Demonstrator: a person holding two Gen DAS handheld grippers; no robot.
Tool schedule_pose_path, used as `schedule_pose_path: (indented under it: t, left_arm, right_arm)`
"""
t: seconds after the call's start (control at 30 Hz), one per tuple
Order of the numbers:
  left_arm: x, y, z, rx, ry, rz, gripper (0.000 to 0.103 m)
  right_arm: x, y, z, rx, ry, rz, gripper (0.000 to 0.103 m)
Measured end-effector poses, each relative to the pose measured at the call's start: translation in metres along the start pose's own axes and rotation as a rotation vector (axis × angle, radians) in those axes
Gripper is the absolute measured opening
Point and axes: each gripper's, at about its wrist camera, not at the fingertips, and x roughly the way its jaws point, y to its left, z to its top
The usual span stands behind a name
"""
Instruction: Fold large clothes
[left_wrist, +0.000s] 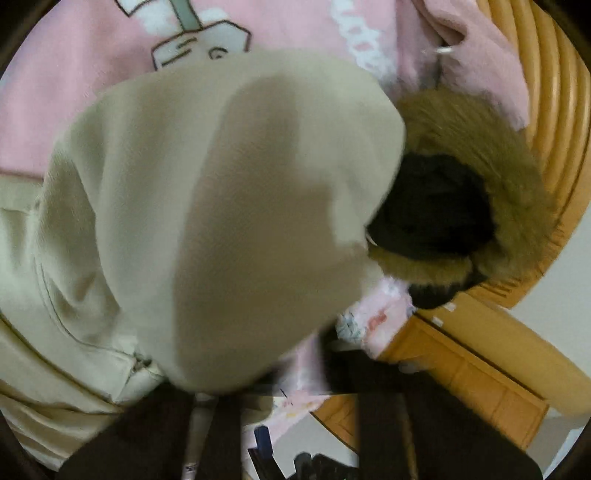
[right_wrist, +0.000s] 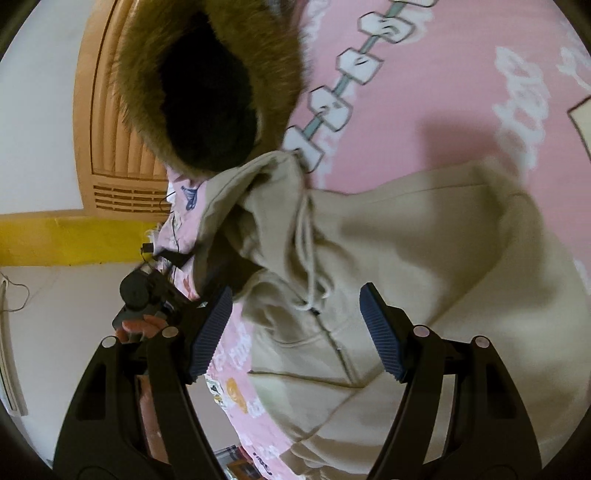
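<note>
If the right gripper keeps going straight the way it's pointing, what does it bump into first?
Most likely the beige hoodie. The right gripper is open, and the hoodie's zipper front and drawstring lie right between and ahead of its fingertips. How close is hard to judge.

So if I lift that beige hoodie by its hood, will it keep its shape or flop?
Probably flop: the beige hoodie lies creased and bunched on the pink bedspread. Its drawstring would likely dangle. The thick fabric suggests some weight.
</note>
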Motion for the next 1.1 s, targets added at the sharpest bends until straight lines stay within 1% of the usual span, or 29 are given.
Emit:
schedule_pose_path:
  t: [0.03,0.13,0.2,0.23,0.27,0.3,0.33,0.4,0.43,0.47,0.5,0.53,0.57,0.6,0.63,0.67,0.7,0.73,0.77,0.8,0.87,0.9,0.97,1.0,1.1]
  left_arm:
    - [0.000,-0.001,-0.001,0.010,-0.011,0.031,0.001]
    - [0.001,-0.003,-0.009,0.068,-0.023,0.066,0.001]
    - [0.004,0.001,-0.014,0.071,-0.015,0.068,0.001]
    - [0.005,0.004,-0.015,0.066,-0.010,0.064,0.001]
    - [0.005,0.006,-0.014,0.065,-0.010,0.060,0.001]
    - [0.004,0.007,-0.012,0.070,-0.014,0.055,0.001]
    - [0.001,0.006,-0.012,0.087,-0.023,0.060,0.001]
    - [-0.011,0.005,-0.010,0.130,-0.060,0.066,0.001]
    - [-0.016,0.004,-0.008,0.149,-0.073,0.065,0.010]
    - [-0.022,0.001,-0.006,0.169,-0.085,0.045,0.020]
    - [-0.027,0.002,-0.003,0.173,-0.099,0.034,0.040]
    - [-0.031,0.002,-0.001,0.171,-0.121,0.028,0.058]
    - [-0.035,0.003,0.000,0.169,-0.135,0.018,0.062]
    - [-0.037,0.002,0.002,0.174,-0.141,0.000,0.067]
    - [-0.035,0.001,0.004,0.178,-0.131,-0.011,0.068]
    - [-0.032,0.002,0.006,0.177,-0.114,-0.006,0.068]
    - [-0.028,0.004,0.006,0.172,-0.092,0.001,0.068]
    - [-0.024,0.006,0.006,0.172,-0.074,0.001,0.068]
    - [-0.021,0.011,0.004,0.169,-0.050,0.006,0.068]
    - [-0.017,0.014,0.002,0.169,-0.041,0.017,0.068]
    - [-0.016,0.023,0.002,0.162,-0.044,0.026,0.068]
    - [-0.014,0.028,0.006,0.139,-0.047,0.024,0.068]
    - [-0.010,0.036,0.016,0.082,-0.040,-0.029,0.068]
    - [-0.010,0.038,0.020,0.077,-0.043,-0.044,0.068]
    - [-0.010,0.042,0.030,0.068,-0.059,-0.057,0.068]
  right_arm:
    - [-0.003,-0.002,0.001,0.000,-0.011,0.007,0.070]
    - [-0.001,-0.004,0.009,0.005,-0.033,0.053,0.071]
    - [0.017,0.000,0.019,0.031,-0.014,0.102,0.072]
    - [0.028,0.003,0.024,0.052,0.004,0.140,0.077]
    - [0.047,0.007,0.031,0.089,0.032,0.191,0.080]
    - [0.059,0.011,0.034,0.116,0.052,0.218,0.084]
    - [0.075,0.016,0.039,0.153,0.075,0.252,0.085]
    - [0.098,0.025,0.046,0.218,0.083,0.286,0.086]
    - [0.109,0.029,0.050,0.251,0.081,0.285,0.086]
    - [0.115,0.031,0.054,0.276,0.074,0.276,0.086]
    - [0.125,0.037,0.059,0.303,0.065,0.280,0.086]
    - [0.130,0.043,0.062,0.309,0.065,0.280,0.086]
    - [0.134,0.048,0.064,0.304,0.066,0.277,0.086]
    - [0.139,0.058,0.067,0.279,0.065,0.256,0.086]
    - [0.142,0.063,0.068,0.262,0.067,0.237,0.086]
    - [0.147,0.069,0.068,0.249,0.083,0.199,0.086]
    - [0.150,0.069,0.066,0.264,0.095,0.183,0.086]
    - [0.150,0.067,0.062,0.287,0.099,0.184,0.086]
    - [0.149,0.061,0.054,0.337,0.087,0.221,0.086]
    - [0.149,0.057,0.050,0.363,0.077,0.235,0.086]
    - [0.154,0.049,0.047,0.378,0.077,0.208,0.086]
    - [0.158,0.047,0.046,0.383,0.081,0.197,0.086]
    - [0.163,0.043,0.049,0.406,0.068,0.201,0.086]
    - [0.166,0.044,0.051,0.391,0.066,0.193,0.086]
    - [0.174,0.053,0.056,0.335,0.049,0.166,0.086]
